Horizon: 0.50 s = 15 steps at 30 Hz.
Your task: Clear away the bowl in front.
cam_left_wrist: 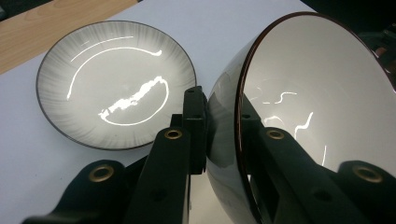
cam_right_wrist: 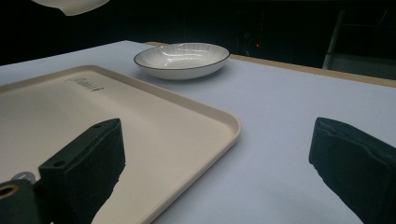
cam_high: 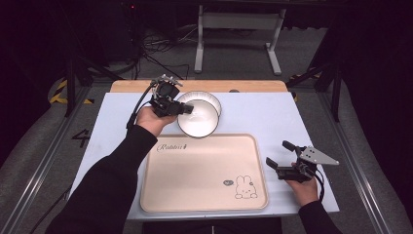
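Observation:
A white bowl with a dark rim [cam_high: 198, 119] hangs tilted above the table's back middle, and my left gripper [cam_high: 185, 109] is shut on its left rim. In the left gripper view one jaw lies inside the bowl [cam_left_wrist: 308, 88] and the other outside, with the gripper [cam_left_wrist: 224, 123] clamped on the wall. A shallow ribbed plate [cam_high: 212, 99] [cam_left_wrist: 116, 84] rests on the table just behind the bowl. My right gripper [cam_high: 278, 154] [cam_right_wrist: 219, 163] stands open at the tray's right edge with nothing between its fingers. The bowl's underside [cam_right_wrist: 70, 4] shows at the top left of the right gripper view.
A beige tray [cam_high: 204, 175] [cam_right_wrist: 140, 116] with a rabbit drawing lies at the front middle of the white table cover [cam_high: 272, 117]. The plate [cam_right_wrist: 182, 59] sits beyond the tray's far corner. A wooden strip [cam_high: 126, 86] runs along the table's back edge.

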Each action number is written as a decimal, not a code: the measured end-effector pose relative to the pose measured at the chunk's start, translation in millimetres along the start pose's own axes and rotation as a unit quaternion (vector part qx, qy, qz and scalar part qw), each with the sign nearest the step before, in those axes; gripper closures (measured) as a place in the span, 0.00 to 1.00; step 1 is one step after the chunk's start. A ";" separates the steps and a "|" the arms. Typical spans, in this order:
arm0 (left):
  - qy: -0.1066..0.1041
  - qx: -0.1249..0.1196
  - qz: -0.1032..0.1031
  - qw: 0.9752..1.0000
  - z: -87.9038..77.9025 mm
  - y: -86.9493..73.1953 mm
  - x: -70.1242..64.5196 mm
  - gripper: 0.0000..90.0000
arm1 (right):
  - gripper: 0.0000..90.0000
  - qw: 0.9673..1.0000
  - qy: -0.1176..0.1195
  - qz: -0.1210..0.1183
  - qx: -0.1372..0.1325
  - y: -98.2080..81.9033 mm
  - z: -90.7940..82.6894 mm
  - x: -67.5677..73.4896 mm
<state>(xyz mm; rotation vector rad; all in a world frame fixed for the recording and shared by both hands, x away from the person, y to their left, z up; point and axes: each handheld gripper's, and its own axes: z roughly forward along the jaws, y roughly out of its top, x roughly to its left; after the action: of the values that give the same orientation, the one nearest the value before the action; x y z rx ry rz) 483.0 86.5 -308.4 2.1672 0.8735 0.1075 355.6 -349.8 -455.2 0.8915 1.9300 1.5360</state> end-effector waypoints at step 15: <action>-0.029 0.058 0.055 0.996 20.1 -14.0 -23.2 0.90 | 0.05 1.000 0.001 -0.002 0.001 0.1 -0.1 0.2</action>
<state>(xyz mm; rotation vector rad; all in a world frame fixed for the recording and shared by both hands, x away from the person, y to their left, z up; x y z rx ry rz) 464.6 65.8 -327.5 2.3160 0.7436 0.0494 355.4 -349.6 -455.1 0.8861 1.9338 1.5348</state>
